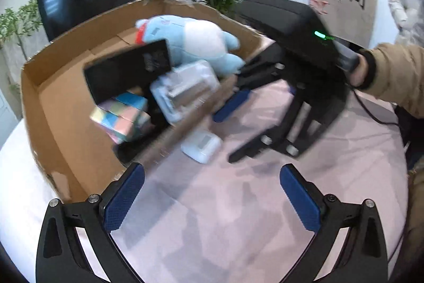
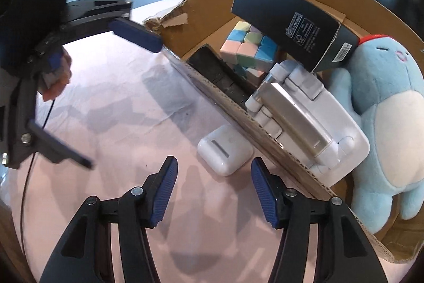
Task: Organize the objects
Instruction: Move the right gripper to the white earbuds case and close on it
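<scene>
Right gripper: ours, fingers spread apart with nothing between them, low over the pink-covered table.
Earbud case: small white case lying flat on the table, just ahead of the right fingers and roughly centred on the gap; its far side sits against the outer wall of the cardboard box, touching or nearly so.
Step in hand: we judge it to be picking up the earbud case, the last loose item outside the box.
How to do it well: we go straight in so one finger lands on each side of the case; the finger on the box side has little room, so we should keep it off the cardboard edge or nudge the case clear first. Smooth rounded shell, likely slippery; squeeze across the flat faces, low down.
Left gripper: fingers released and empty, hanging over bare table; the case lies beyond them, well ahead.
Inside the box, beyond the case: white hinged plastic case, dark flat device along the near wall, pastel cube, dark carton leaning over them, blue plush toy to the right.
Drop spot: free floor seems scarce; we would lift high over the wall and set down on the white hinged case or beside the plush.
Risk: snagging the box wall and dragging the box.
</scene>
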Demonstrator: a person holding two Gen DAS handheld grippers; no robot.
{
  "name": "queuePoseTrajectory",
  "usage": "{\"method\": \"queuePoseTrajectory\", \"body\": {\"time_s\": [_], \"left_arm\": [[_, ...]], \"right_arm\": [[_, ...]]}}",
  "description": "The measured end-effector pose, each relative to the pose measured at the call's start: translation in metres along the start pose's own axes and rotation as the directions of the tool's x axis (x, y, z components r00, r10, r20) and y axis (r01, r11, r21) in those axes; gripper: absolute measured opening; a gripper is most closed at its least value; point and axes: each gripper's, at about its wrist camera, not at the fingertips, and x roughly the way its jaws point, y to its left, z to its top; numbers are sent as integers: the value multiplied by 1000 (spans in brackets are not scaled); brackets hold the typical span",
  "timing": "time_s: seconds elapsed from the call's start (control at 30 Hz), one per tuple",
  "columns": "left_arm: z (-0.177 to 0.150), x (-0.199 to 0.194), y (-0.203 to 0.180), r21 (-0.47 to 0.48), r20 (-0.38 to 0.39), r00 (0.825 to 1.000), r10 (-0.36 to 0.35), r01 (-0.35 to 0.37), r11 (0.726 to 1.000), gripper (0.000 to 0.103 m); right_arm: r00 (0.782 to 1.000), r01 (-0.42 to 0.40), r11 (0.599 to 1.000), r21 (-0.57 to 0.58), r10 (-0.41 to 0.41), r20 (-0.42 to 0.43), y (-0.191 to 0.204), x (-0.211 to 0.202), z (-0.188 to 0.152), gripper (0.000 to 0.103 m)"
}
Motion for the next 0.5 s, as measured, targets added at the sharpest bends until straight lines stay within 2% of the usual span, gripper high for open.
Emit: {"method": "queuePoseTrajectory", "body": {"time_s": [0.07,0.13,0.27,0.33,0.43,0.5], "left_arm": [[-8,11,-7,14,-39,999,-20,21,1000,102],[-12,33,-7,20,-81,997,3,-1,1000,102],[-2,55,18,-73,-54,998,30,-34,997,102],[5,60,31,-109,-42,999,20,-24,994,102],[8,74,30,-77,-87,996,17,-24,997,102],[10,82,26,-60,-111,994,-8,1,998,102]], "right_arm": [[1000,21,1000,18,-21,-8,-6,4,-3,56],[1000,21,999,49,-21,-3,-14,5,-4,54],[999,36,998,54,-35,-5,-19,5,-3,46],[999,39,997,63,-40,1,-25,3,-1,46],[1000,-7,996,83,6,11,-29,2,3,46],[1000,-16,999,31,16,-3,-19,7,3,48]]}}
